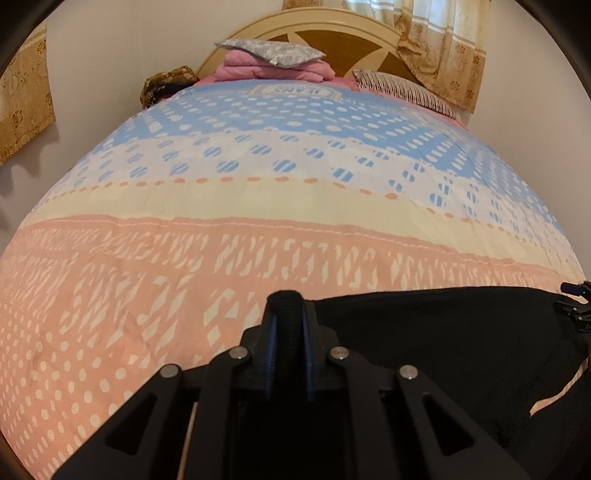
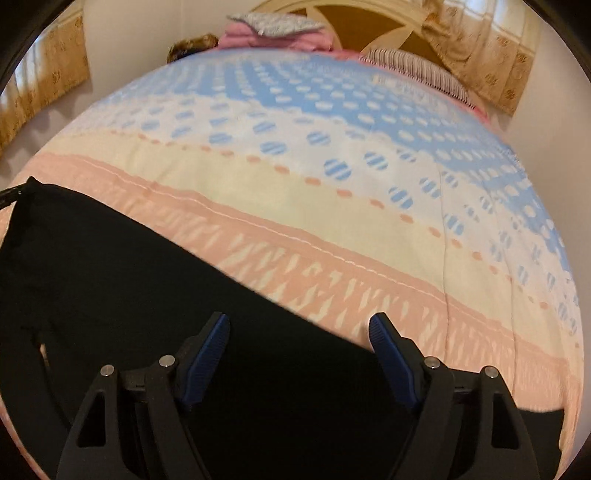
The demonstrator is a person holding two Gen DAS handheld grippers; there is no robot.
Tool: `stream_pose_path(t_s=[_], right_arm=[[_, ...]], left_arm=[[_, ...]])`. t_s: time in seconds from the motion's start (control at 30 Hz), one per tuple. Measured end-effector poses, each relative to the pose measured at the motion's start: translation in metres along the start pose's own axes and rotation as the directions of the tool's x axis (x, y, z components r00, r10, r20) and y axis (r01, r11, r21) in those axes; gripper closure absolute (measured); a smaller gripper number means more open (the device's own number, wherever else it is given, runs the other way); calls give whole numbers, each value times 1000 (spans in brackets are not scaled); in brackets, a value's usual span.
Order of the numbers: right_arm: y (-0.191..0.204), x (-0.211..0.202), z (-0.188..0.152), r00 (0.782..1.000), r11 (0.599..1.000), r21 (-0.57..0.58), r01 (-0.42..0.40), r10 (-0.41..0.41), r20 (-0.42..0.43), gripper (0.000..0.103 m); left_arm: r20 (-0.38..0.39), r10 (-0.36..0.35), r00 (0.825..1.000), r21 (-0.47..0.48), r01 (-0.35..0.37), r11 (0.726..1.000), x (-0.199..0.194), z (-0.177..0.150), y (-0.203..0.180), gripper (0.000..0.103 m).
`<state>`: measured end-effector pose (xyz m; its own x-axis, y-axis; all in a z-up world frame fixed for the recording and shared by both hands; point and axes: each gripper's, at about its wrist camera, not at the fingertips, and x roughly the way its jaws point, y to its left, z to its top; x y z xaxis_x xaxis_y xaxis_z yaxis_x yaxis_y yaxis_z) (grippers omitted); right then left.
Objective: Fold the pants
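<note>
The black pants (image 1: 443, 332) lie on the patterned bedspread (image 1: 258, 206) near its front edge. My left gripper (image 1: 290, 314) is shut on a bunched edge of the pants at their left end. The right gripper shows at the far right of the left wrist view (image 1: 574, 310). In the right wrist view the pants (image 2: 147, 288) spread across the lower left. My right gripper (image 2: 299, 328) is open, its blue-padded fingers (image 2: 210, 343) wide apart just over the black fabric, holding nothing.
Bedspread with pink, cream and blue bands (image 2: 332, 184). At the headboard (image 1: 325, 33) lie a grey pillow (image 1: 269, 51), folded pink cloth (image 1: 280, 70) and a striped pillow (image 1: 402, 88). Curtains (image 1: 443, 44) hang at the back right; wall (image 1: 110, 74) at the left.
</note>
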<state>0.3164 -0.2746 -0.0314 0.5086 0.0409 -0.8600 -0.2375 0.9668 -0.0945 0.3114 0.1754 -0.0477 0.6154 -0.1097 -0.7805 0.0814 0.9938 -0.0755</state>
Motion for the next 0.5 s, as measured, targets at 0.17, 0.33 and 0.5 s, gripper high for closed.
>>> stream_pose_path(t_s=[0.17,0.33,0.5], right_arm=[[-8,6,-1,987,987,34,-156,156,-25,57],[15,-21,-5,993,993,6,-121,121,-9,96],[16,-82,-18,984,991,57,-119,110,140,97]], left_arm=[[-19,31,999,19,-30,999,8,-5,-4,90],[41,-6,999,-18,7,1000,-25,3,-2,90],[136,-36,990,-11,38,999,-81,1,3,90]])
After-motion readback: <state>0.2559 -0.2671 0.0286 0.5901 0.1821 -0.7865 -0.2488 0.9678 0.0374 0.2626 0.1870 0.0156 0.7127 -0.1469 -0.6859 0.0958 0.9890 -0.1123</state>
